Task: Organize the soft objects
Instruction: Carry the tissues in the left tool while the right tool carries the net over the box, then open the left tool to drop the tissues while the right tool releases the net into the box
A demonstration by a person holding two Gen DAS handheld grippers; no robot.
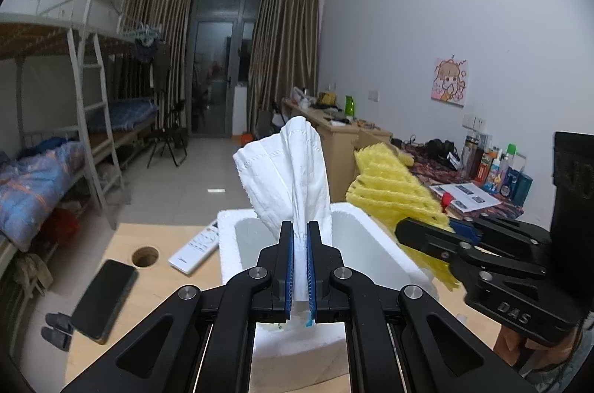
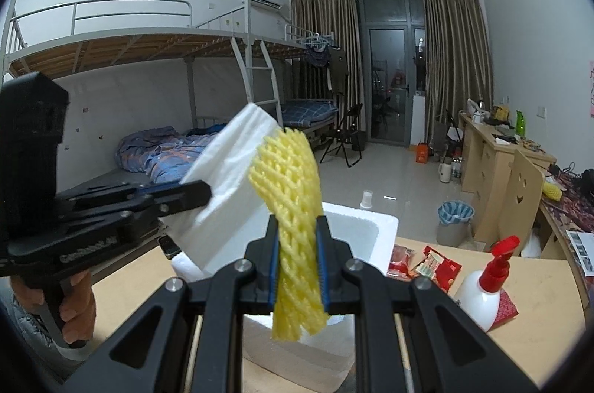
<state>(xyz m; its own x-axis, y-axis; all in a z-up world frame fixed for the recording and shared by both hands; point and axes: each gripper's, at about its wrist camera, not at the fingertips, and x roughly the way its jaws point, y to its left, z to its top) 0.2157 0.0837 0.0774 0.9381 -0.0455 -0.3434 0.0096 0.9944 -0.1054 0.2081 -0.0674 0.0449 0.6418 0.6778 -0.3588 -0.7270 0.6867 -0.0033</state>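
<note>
My left gripper (image 1: 300, 229) is shut on a folded white tissue (image 1: 293, 170), which stands up above the open white foam box (image 1: 230, 244). My right gripper (image 2: 297, 226) is shut on a yellow foam fruit net (image 2: 289, 177) that hangs through the jaws over the same foam box (image 2: 375, 226). In the left wrist view the right gripper (image 1: 404, 229) comes in from the right with the yellow net (image 1: 389, 185). In the right wrist view the left gripper (image 2: 200, 190) comes in from the left with the white tissue (image 2: 230, 170), a hand on its handle.
On the wooden table (image 1: 159, 281) lie a black phone (image 1: 104, 296) and a white remote (image 1: 195, 250), beside a round cable hole (image 1: 144, 256). Right of the box are red snack packets (image 2: 434, 265) and a white spray bottle (image 2: 482, 285). Bunk beds and desks line the room.
</note>
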